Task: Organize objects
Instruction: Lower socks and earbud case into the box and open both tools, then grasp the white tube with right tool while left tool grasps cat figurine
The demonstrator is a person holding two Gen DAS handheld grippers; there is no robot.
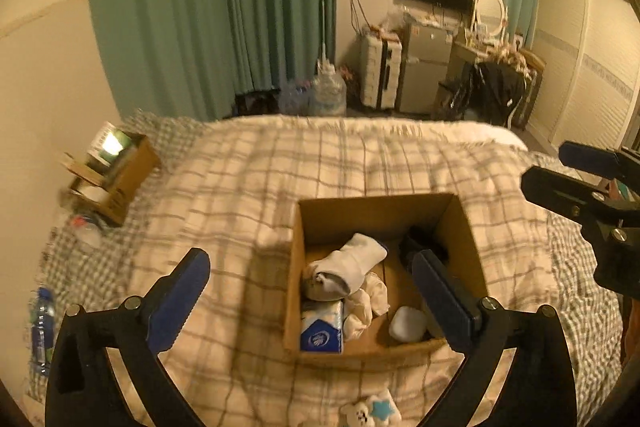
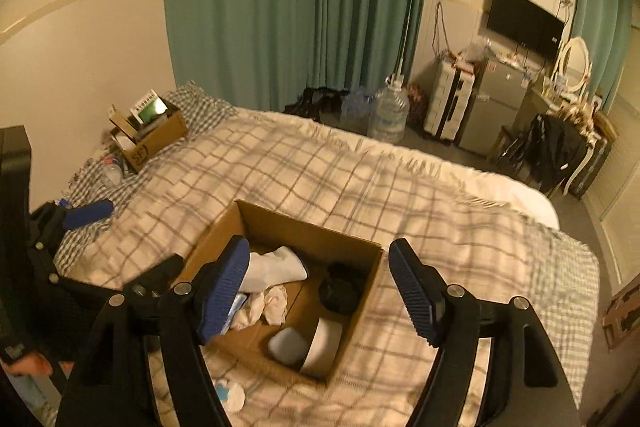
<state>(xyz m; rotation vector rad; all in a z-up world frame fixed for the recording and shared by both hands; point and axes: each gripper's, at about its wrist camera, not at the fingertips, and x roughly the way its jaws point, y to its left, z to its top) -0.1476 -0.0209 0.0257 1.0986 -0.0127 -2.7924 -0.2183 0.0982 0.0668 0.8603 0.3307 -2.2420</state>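
An open cardboard box (image 1: 464, 239) sits in the middle of the bed, on a plaid blanket (image 1: 248, 195), and both grippers hang above it with nothing between their fingers. The left gripper (image 1: 308, 287) is spread wide, one blue pad out over the blanket to the box's left, the other over the box's right half. The right gripper (image 2: 316, 287) is likewise wide open, its left pad over the box's near-left corner and its right pad just outside the box's far-right edge. Inside the box lies a rolled white sock (image 1: 352, 263) toward the back left, crumpled white cloth (image 1: 366, 303) in front of it, a blue-and-white tissue pack (image 1: 322, 331) against the left wall, a small white rounded case (image 1: 407, 323) near the front, and something black (image 2: 340, 287) in the back right corner that I can't make out. Just in front of the box, on the blanket, lies a small white plush toy with a blue star (image 1: 370, 411). Well away at the far left corner of the bed stands a second, smaller cardboard box (image 2: 160, 139) stuffed with packets, with a plastic bottle (image 2: 112, 169) lying beside it. Another water bottle (image 1: 42, 327) lies at the left edge of the bed. Beyond the bed hang green curtains (image 2: 280, 7), and on the floor past them stand a large water jug (image 2: 390, 115), a white suitcase (image 2: 446, 103), a small grey fridge (image 2: 492, 107) and, above, a wall-mounted TV (image 2: 524, 23).
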